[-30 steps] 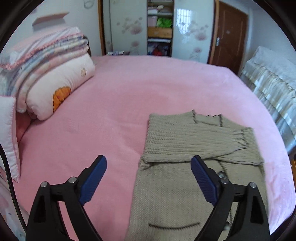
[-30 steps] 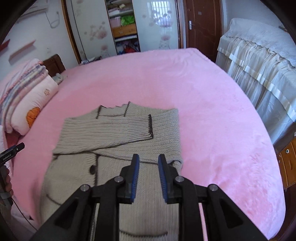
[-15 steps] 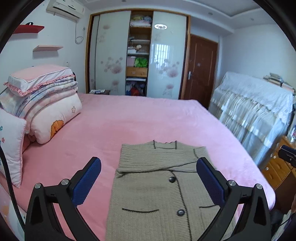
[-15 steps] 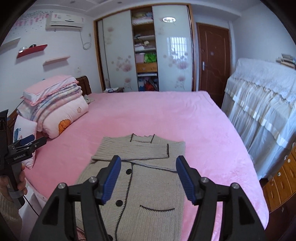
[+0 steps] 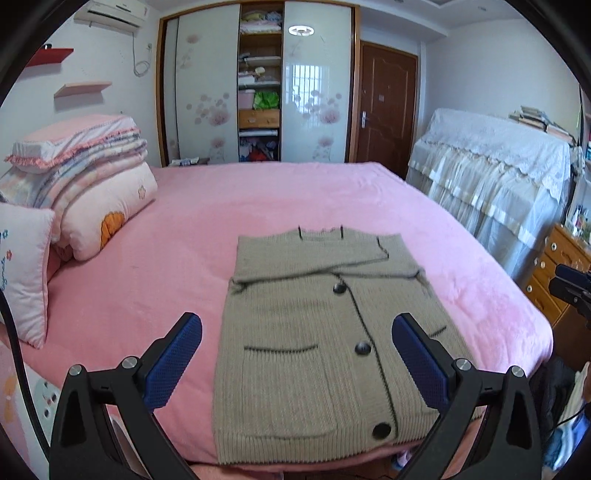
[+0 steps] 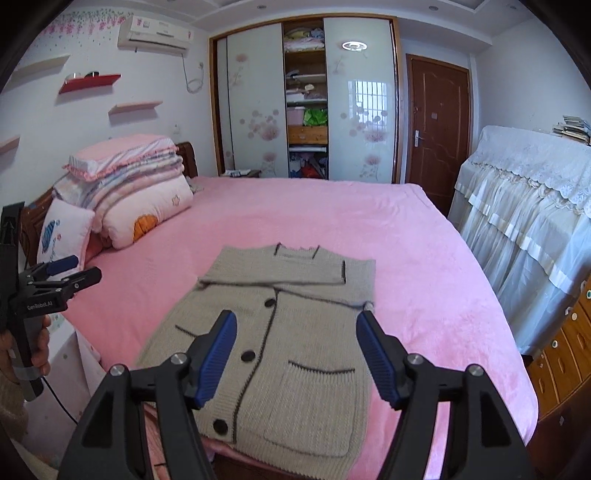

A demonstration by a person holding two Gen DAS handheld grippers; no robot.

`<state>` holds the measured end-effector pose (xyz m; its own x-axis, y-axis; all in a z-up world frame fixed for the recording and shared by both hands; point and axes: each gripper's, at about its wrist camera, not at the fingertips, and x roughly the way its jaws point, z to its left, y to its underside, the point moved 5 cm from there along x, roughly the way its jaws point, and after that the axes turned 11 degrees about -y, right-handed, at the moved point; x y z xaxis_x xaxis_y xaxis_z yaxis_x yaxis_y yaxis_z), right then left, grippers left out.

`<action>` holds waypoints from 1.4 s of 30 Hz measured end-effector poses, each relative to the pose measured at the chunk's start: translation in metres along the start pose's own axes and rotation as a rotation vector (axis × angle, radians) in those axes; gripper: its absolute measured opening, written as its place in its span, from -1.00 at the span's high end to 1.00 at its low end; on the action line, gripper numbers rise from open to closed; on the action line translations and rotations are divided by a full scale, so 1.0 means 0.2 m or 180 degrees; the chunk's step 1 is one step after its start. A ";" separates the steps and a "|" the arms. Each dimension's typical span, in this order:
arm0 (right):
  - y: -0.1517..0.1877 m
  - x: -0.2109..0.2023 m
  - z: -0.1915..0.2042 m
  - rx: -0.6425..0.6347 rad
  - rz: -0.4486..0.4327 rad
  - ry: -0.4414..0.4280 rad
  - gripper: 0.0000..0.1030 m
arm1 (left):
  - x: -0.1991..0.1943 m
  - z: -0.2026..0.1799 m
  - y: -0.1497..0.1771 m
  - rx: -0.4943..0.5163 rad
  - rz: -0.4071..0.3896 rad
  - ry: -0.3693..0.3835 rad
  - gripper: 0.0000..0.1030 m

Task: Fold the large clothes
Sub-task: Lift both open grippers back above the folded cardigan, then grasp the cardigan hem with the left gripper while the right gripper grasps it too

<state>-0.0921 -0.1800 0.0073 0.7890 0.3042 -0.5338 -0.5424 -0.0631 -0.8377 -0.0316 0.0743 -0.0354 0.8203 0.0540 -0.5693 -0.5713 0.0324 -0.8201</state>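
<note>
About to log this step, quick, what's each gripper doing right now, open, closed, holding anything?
Left gripper: open, holding nothing, above the cardigan.
Right gripper: open, holding nothing, also above the cardigan.

One legible marking only: "GenRobot.AI" is printed in white on the black body of the left gripper (image 6: pixel 59 275), seen at about 9 o'clock in the right wrist view. A logo strip is carried on the air conditioner (image 6: pixel 157 33) at 11 o'clock, but it is too small to be read. Blue script is stitched on the small pillow (image 5: pixel 22 271), illegible.
</note>
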 end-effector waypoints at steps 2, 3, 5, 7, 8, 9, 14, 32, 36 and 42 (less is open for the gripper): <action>0.08 0.04 0.00 -0.0003 0.0045 -0.0047 -0.31 | 0.07 0.00 0.12 0.0045 0.0148 -0.0005 -0.99; 0.14 0.06 0.00 0.0000 0.0073 -0.0069 -0.31 | 0.13 0.00 0.20 0.0064 0.0256 0.0002 -0.99; 0.23 0.12 0.01 -0.0005 0.0151 -0.0093 -0.31 | 0.20 0.00 0.31 0.0090 0.0381 -0.0008 -0.99; 0.33 0.19 0.00 0.0037 0.0278 -0.0052 -0.31 | 0.29 0.00 0.44 0.0141 0.0532 -0.0059 -0.99; 0.37 0.23 0.00 0.0061 0.0347 -0.0030 -0.31 | 0.34 0.00 0.51 0.0172 0.0621 -0.0106 -0.99; 0.43 0.27 -0.02 0.0101 0.0438 -0.0009 -0.31 | 0.38 0.01 0.55 0.0200 0.0695 -0.0126 -0.99; 0.64 0.38 -0.09 0.0262 0.0733 0.0007 -0.31 | 0.54 0.04 0.73 0.0281 0.1048 -0.0111 -0.99; 0.95 0.56 -0.23 0.0637 0.1171 0.0043 -0.31 | 0.85 0.32 1.05 -0.0286 0.1728 -0.0085 -0.99; 1.00 0.58 -0.30 0.0741 0.1268 0.0097 -0.31 | 0.90 0.35 1.11 -0.0342 0.1854 -0.0055 -0.99; 1.15 0.59 -0.43 0.1057 0.1468 0.0038 -0.31 | 0.97 0.38 1.22 -0.0461 0.2124 0.0190 -0.87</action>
<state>-0.0987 -0.2398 -0.2577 0.4510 0.3050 -0.8388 -0.8918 0.1159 -0.4373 -0.0141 0.1692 -0.3416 0.2963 -0.0392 -0.9543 -0.9492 -0.1227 -0.2897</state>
